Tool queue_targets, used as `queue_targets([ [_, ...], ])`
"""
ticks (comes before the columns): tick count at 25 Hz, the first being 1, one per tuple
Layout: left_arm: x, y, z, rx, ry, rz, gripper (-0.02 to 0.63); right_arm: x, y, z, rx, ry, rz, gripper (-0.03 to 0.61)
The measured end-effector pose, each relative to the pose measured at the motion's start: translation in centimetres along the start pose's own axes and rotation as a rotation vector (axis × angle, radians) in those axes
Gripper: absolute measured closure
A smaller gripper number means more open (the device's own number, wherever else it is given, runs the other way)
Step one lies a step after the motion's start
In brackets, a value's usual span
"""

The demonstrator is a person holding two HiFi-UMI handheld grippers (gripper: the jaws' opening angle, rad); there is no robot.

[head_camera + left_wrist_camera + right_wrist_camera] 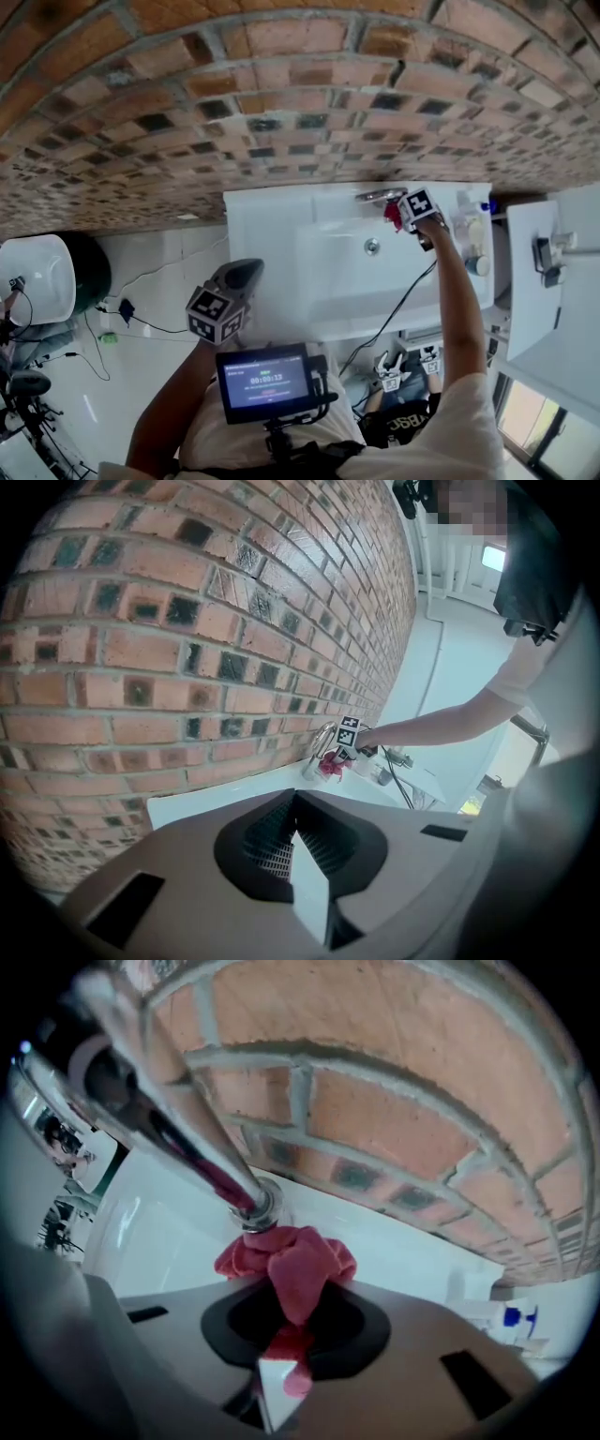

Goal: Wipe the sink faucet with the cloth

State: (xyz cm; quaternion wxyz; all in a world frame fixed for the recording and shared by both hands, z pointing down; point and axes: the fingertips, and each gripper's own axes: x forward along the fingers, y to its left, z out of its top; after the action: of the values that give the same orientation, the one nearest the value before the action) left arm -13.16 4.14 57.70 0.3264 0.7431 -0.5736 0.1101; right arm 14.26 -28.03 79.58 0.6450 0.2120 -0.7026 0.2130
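A chrome faucet (378,195) stands at the back of the white sink (281,253), against the brick wall. My right gripper (405,217) is shut on a red cloth (291,1265), which is bunched against the faucet's base (255,1207). In the right gripper view the spout (141,1101) slants up to the left, right above the cloth. My left gripper (246,273) hangs in front of the sink's left part, jaws together with nothing between them. The left gripper view shows the faucet (322,743) and cloth (329,765) small and far off.
Bottles (473,239) stand on the sink's right rim, with a blue-capped one (511,1317) near the cloth. A second white basin with a faucet (553,251) is at the far right. A black cable (394,314) hangs over the sink's front. The brick wall (281,94) runs behind.
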Motion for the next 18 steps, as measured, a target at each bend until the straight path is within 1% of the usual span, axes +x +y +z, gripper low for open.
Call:
queue_targets([
  [2, 0.5, -0.5, 0.3, 0.006, -0.002, -0.011, 0.620, 0.3, -0.9, 0.4, 0.012, -0.016, 0.052, 0.502],
  [4, 0.8, -1.1, 0.4, 0.010, 0.001, -0.019, 0.620, 0.5, -1.3, 0.5, 0.057, -0.024, 0.125, 0.502],
  [6, 1.0, -1.4, 0.2, 0.014, 0.011, -0.022, 0.620, 1.0, -1.5, 0.2, 0.117, -0.024, 0.193, 0.502],
  [9, 1.3, -1.5, 0.0, 0.012, 0.023, -0.016, 0.620, 2.1, -2.0, -0.3, 0.201, -0.037, 0.266, 0.502],
  [12, 1.3, -1.2, 0.0, 0.005, 0.028, -0.001, 0.620, 3.1, -2.2, -0.5, 0.325, -0.070, 0.357, 0.502],
  [13, 1.3, -1.1, 0.0, 0.003, 0.030, 0.004, 0.621, 3.5, -2.5, -0.6, 0.366, -0.088, 0.372, 0.502],
  [14, 1.3, -1.1, -0.1, 0.003, 0.033, 0.008, 0.620, 3.9, -2.9, -0.7, 0.397, -0.109, 0.370, 0.500],
  [15, 1.4, -1.1, -0.1, 0.001, 0.036, 0.010, 0.620, 4.2, -3.5, -0.7, 0.417, -0.136, 0.349, 0.500],
  [18, 1.9, -1.4, -0.3, -0.006, 0.043, 0.006, 0.620, 4.4, -6.3, -0.6, 0.427, -0.248, 0.213, 0.500],
])
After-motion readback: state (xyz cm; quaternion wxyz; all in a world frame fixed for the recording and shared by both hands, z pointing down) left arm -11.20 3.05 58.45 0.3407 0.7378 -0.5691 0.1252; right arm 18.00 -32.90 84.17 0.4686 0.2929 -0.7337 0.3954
